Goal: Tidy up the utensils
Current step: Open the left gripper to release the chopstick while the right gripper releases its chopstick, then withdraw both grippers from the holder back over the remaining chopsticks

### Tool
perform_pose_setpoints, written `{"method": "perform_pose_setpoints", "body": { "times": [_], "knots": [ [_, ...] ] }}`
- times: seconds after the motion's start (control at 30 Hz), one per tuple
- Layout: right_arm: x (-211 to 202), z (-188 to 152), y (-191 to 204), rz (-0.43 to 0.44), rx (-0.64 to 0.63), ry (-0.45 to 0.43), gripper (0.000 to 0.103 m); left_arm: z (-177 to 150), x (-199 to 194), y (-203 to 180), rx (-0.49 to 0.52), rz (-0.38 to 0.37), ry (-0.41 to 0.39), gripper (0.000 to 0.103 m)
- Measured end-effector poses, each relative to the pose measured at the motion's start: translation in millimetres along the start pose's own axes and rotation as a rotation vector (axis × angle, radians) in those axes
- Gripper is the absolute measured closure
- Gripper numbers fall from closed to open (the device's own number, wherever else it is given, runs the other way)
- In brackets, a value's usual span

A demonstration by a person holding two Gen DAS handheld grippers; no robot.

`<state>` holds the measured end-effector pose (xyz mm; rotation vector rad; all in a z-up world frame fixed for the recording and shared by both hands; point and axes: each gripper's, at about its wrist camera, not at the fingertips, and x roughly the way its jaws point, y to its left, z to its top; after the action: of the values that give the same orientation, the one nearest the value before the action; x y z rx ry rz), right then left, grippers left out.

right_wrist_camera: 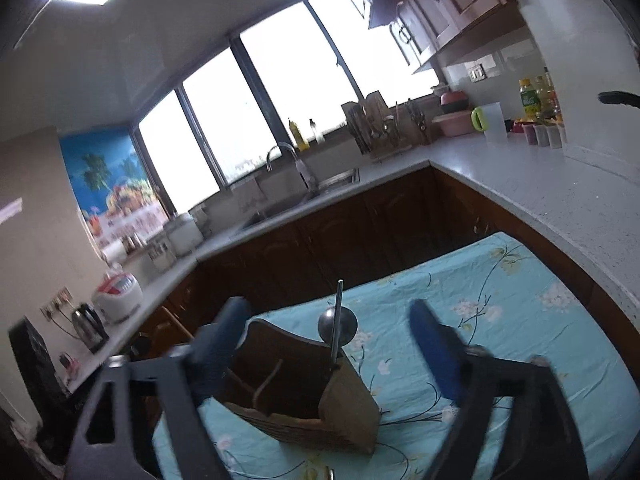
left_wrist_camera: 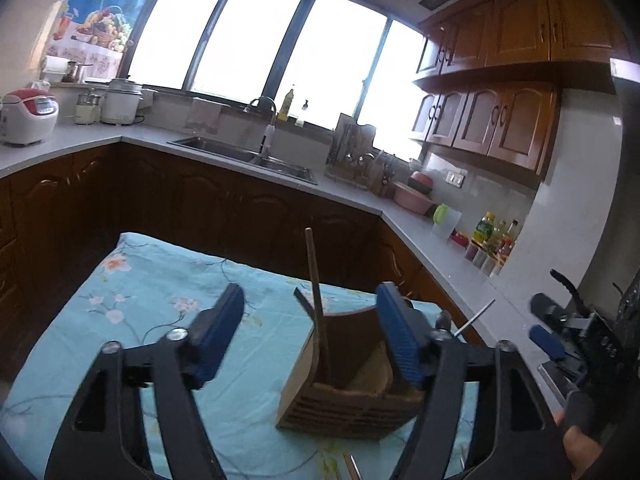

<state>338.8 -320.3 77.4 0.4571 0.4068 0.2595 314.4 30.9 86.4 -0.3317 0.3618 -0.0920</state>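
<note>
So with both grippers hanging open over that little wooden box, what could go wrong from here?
1. The wooden utensil holder stands free on the floral tablecloth; the left gripper, whose right finger is close to its rim, could tip or slide it.
2. The metal spoon stands tall at the holder's corner, so the right gripper might knock it out.
3. The thin chopstick leans loosely and could topple the same way.

Utensil holder [left_wrist_camera: 348, 380] on tablecloth [left_wrist_camera: 132, 304]
</note>
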Motion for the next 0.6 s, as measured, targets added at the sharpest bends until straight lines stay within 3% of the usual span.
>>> {"method": "perform_pose_setpoints", "body": {
  "times": [0.03,0.17,0.37,0.6],
  "knots": [
    [-6.2,0.2,-0.7,0.001,0.001,-0.009,0.008,-2.0,-4.2,0.8,-0.002,0.006,0.004,0.023],
    [-31.5,-5.5,-5.3,0.008,0.011,-0.015,0.007,-17.8,-24.4,3.4,0.003,0.012,0.038,0.018],
    [-74.6,-26.2,-13.3,-0.015,-0.007,-0.019,0.005,-50.1,-53.1,6.6,0.053,0.035,0.098,0.016],
    [-115.5,-66.5,-29.6,-0.062,-0.003,0.035,0.004,-92.2,-81.2,18.3,0.023,0.047,0.200,0.016]
  ]
}}
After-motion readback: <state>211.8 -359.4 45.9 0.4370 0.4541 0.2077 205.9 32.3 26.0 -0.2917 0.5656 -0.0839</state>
